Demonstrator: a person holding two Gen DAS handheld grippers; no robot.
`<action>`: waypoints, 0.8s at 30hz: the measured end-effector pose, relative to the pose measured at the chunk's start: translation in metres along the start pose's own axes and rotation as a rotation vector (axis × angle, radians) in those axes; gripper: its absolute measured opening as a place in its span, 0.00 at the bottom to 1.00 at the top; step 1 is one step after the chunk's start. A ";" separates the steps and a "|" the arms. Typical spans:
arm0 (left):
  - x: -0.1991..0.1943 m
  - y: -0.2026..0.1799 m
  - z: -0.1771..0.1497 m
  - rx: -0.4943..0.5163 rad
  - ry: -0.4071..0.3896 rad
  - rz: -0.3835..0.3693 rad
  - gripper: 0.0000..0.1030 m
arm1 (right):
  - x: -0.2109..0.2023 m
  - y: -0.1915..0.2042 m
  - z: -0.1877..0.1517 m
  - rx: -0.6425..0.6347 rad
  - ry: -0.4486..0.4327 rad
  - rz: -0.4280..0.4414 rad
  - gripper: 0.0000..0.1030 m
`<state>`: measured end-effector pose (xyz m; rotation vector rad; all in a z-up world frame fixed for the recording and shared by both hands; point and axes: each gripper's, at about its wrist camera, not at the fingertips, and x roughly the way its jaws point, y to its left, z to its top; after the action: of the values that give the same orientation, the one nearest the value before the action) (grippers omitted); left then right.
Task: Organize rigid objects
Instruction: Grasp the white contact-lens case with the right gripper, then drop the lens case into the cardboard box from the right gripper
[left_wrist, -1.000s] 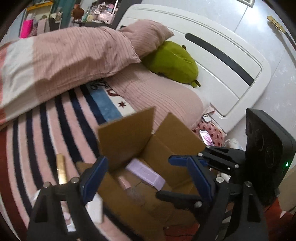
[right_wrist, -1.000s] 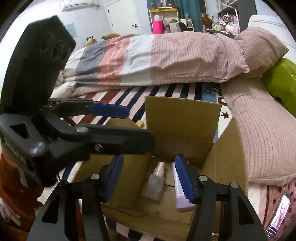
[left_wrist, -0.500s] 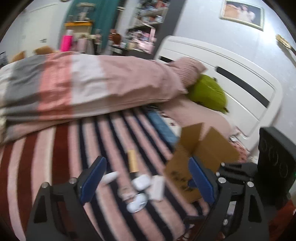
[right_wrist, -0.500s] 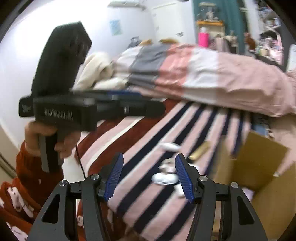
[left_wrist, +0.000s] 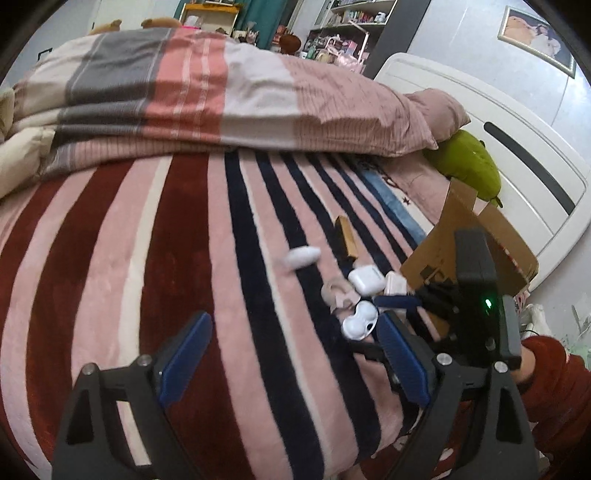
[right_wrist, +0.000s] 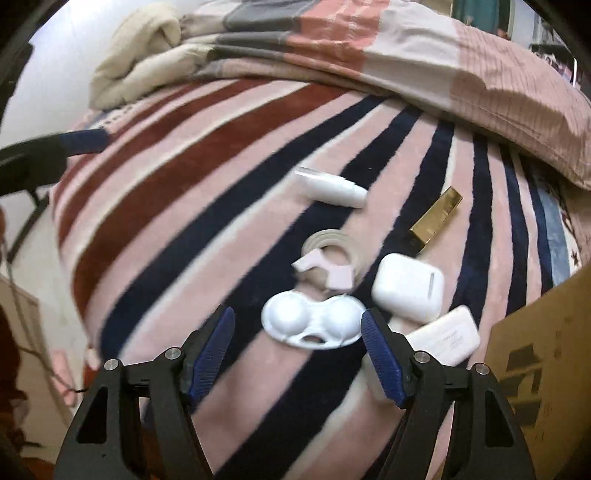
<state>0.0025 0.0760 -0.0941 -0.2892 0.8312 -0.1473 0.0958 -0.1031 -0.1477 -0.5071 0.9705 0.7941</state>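
Glossy white twin-domed case (right_wrist: 314, 325) on plush striped blanket (right_wrist: 184, 206)

On the striped blanket (right_wrist: 177, 192) there are 6 small things: 1 white tube (right_wrist: 332, 189), 1 gold bar-shaped case (right_wrist: 436, 220), 1 coiled cable (right_wrist: 328, 260), 1 white earbud case (right_wrist: 406, 286), 1 white double-cup case (right_wrist: 314, 323) and 1 flat white box (right_wrist: 448, 338). There is 1 cardboard box (right_wrist: 535, 362).

Small white items (right_wrist: 314, 324) clustered beside cardboard box (right_wrist: 546, 365).
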 end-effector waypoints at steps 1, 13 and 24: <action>0.002 0.000 -0.002 -0.002 0.004 -0.003 0.87 | 0.004 -0.002 0.000 0.002 0.011 -0.010 0.66; 0.004 -0.018 0.008 0.027 0.029 -0.105 0.87 | -0.038 0.018 0.016 -0.031 -0.089 0.037 0.58; 0.000 -0.115 0.066 0.186 0.048 -0.367 0.29 | -0.162 0.018 0.023 -0.105 -0.351 0.022 0.58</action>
<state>0.0493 -0.0208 -0.0164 -0.2617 0.7997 -0.5731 0.0406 -0.1344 0.0044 -0.4289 0.6133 0.9218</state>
